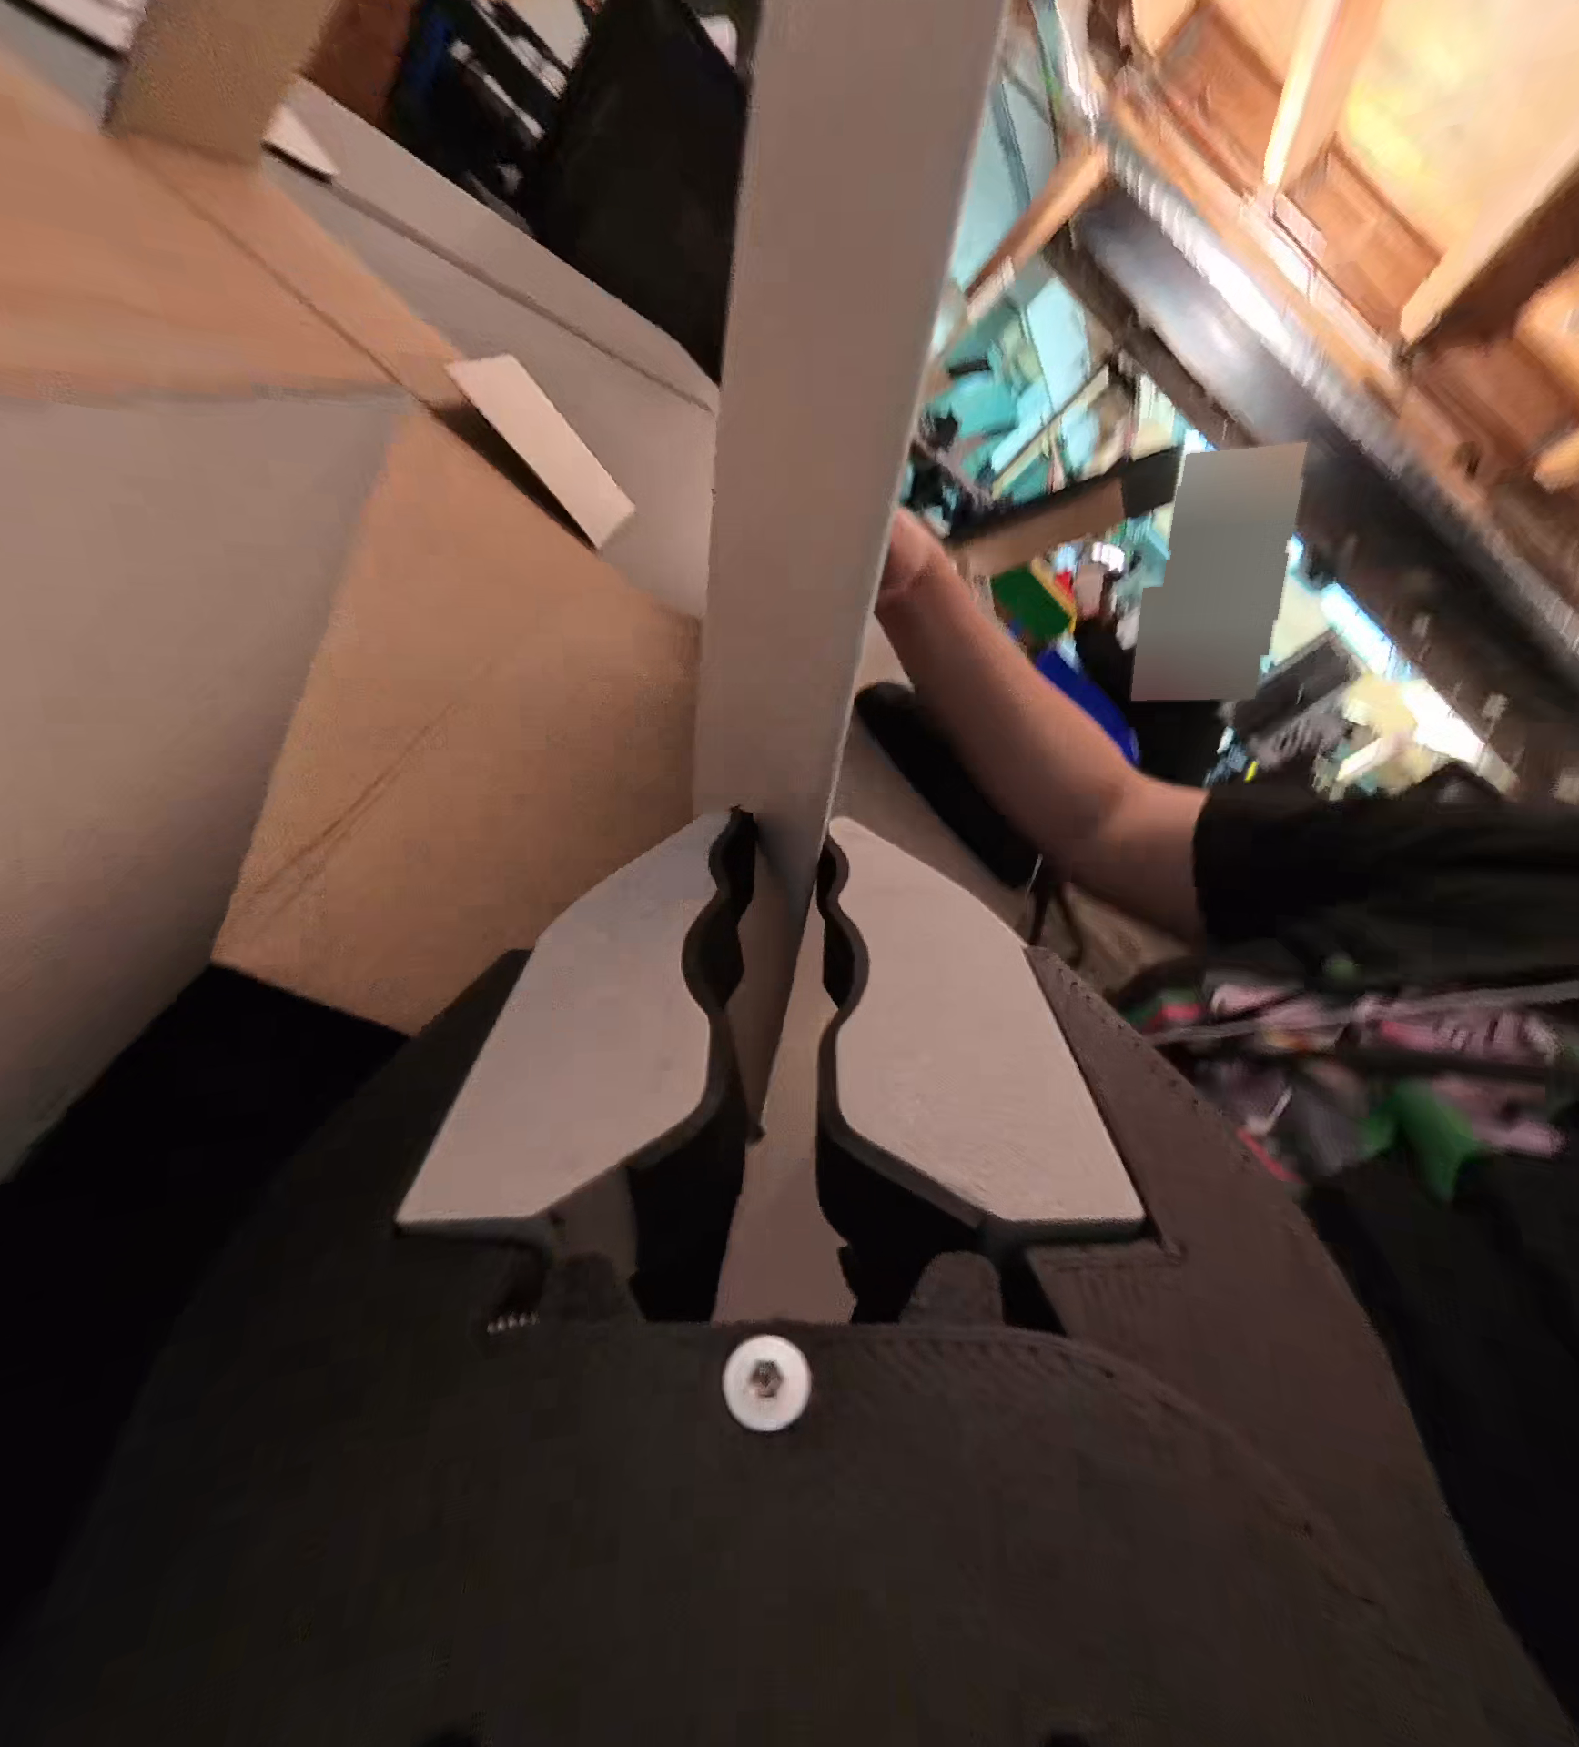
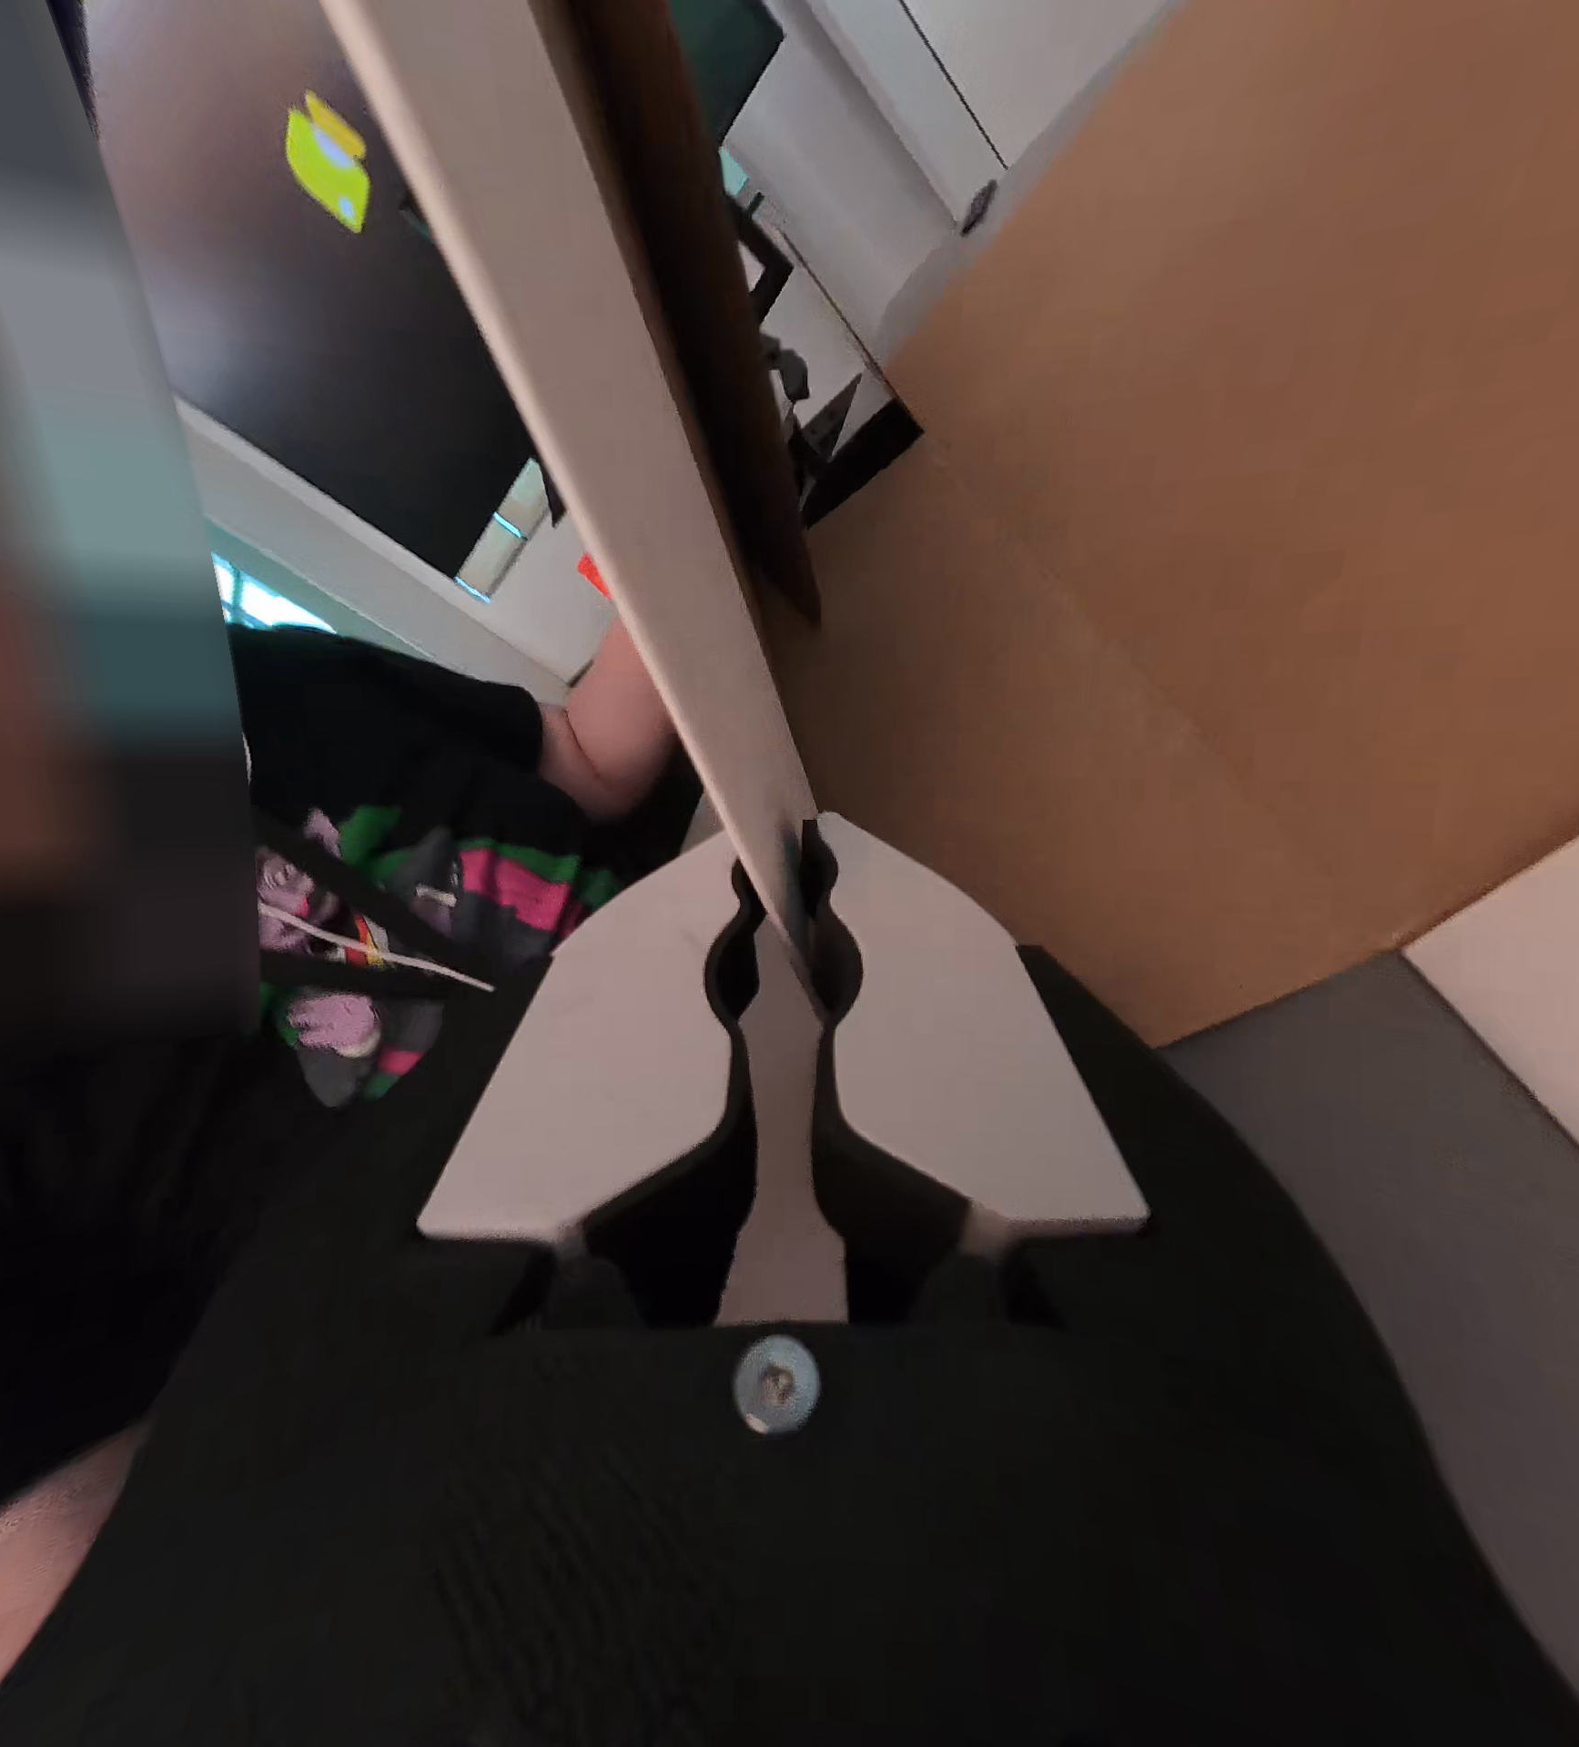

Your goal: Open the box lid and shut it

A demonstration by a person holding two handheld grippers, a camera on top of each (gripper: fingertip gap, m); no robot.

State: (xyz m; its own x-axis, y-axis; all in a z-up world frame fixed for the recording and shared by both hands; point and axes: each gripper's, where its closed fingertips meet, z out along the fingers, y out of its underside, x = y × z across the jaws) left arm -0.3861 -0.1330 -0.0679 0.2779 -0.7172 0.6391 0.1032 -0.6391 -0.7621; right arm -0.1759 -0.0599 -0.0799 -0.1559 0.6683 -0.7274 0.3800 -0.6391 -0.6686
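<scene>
Left gripper clamping lid flap, right gripper likewise

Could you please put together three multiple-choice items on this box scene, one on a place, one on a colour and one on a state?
1. Where is the lid flap in the left wrist view?
A. Flat on the floor
B. Between the fingers of the left gripper
C. Far off from the gripper

2. What colour is the inside of the box?
A. Brown
B. Blue
C. Green

3. How is the right gripper?
A. Wide open
B. Out of sight
C. Shut on the flap's edge

Answers: 1 B, the flap runs up from between its fingers; 2 A, bare brown cardboard shows; 3 C, its fingers pinch the white flap.
</scene>
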